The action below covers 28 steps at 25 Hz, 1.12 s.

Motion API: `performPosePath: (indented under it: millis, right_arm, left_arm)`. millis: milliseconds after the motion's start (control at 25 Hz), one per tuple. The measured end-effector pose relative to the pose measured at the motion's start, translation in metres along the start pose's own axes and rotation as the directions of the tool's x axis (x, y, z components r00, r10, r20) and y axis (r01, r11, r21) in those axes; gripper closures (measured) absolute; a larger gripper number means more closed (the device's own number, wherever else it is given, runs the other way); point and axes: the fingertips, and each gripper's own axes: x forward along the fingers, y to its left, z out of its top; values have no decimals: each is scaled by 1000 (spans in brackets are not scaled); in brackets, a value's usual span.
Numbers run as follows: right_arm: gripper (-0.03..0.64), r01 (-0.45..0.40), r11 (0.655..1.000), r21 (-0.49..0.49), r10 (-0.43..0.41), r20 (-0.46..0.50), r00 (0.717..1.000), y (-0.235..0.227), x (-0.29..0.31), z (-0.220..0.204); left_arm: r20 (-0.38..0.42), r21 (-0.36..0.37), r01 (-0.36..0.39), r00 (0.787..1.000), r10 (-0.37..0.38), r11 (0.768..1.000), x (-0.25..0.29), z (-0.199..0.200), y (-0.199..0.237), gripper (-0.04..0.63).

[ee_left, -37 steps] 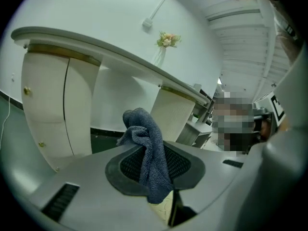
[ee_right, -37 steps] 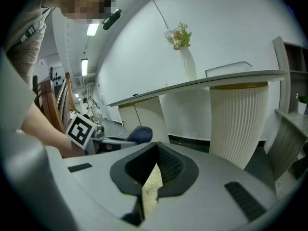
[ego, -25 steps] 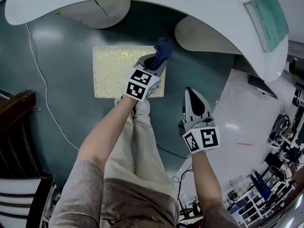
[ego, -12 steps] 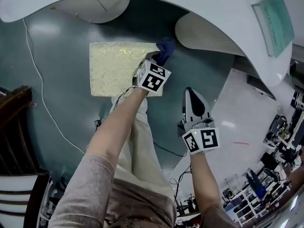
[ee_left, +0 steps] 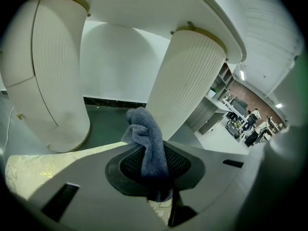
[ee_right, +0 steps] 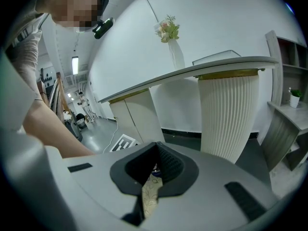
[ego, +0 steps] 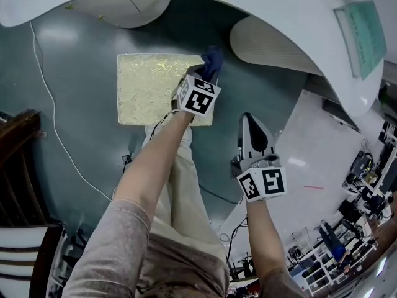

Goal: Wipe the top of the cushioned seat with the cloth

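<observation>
The cushioned seat (ego: 152,89) is a pale yellow patterned square on the dark green floor under the table. My left gripper (ego: 206,73) is over the seat's far right corner, shut on a bunched blue-grey cloth (ego: 213,61). In the left gripper view the cloth (ee_left: 147,141) stands up from between the closed jaws, with the seat (ee_left: 33,170) low at the left. My right gripper (ego: 249,121) hovers off the seat's right side, shut and holding nothing. A sliver of the seat pattern (ee_right: 150,196) shows below the right gripper (ee_right: 156,170).
A white curved tabletop (ego: 260,8) overhangs the far side, on two white ribbed pedestals (ego: 133,8) (ego: 276,45). A white cable (ego: 53,123) runs across the floor at the left. A dark wooden chair (ego: 22,141) stands at the left edge. The person's legs (ego: 183,166) are just before the seat.
The left gripper has carried the cloth to the right and farther along the seat's right edge, to its far corner, and has rolled. The right gripper has stayed put.
</observation>
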Motion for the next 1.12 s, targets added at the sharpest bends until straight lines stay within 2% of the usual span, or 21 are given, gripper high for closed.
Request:
performPosePath:
  millis: [440, 840, 1120]
  right_arm:
    - [615, 2, 1000, 0, -2, -4, 1000, 0, 2, -1]
    - [615, -33, 999, -20, 32, -16, 999, 16, 12, -3]
    - [615, -61, 998, -25, 60, -24, 998, 32, 24, -7]
  left_arm:
    - [1, 1, -25, 1000, 25, 1000, -10, -4, 17, 508]
    - [-4, -44, -116, 993, 116, 992, -44, -18, 76, 508]
    - [-4, -86, -192, 981, 192, 978, -75, -34, 129, 506]
